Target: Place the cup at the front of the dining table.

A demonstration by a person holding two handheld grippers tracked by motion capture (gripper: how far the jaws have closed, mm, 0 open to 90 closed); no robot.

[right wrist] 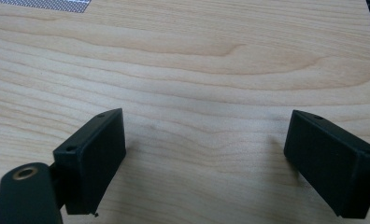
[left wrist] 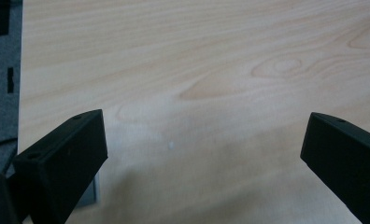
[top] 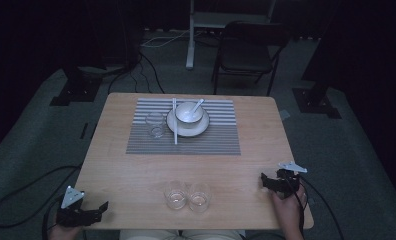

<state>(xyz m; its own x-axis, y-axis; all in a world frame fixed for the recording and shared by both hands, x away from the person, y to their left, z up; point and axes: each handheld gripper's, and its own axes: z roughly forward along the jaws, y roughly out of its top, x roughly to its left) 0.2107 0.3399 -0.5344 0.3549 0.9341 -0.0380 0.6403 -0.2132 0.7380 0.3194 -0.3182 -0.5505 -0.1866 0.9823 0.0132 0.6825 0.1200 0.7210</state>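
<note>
Place: dim lab or recording studio, not a home
Floor: grey carpet [top: 46,115], black cables [top: 146,70] trailing across upper left of frame
Stands: black equipment bases, upper left [top: 76,90] and upper right [top: 316,97]
Furniture: lone wooden table [top: 136,175] mid frame, folding chair [top: 248,52] and white stand leg [top: 191,35] at top centre
Surround: dark backdrop, edges unlit
Staging: striped placemat [top: 221,135] with place setting on table

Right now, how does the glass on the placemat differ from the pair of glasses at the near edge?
The glass on the placemat stands alone on the striped placemat, left of the plate with the bowl; the two near glasses stand side by side on bare table. The far one is beyond both open grippers; the near pair sits between the left gripper and right gripper. All are clear and upright.
</note>
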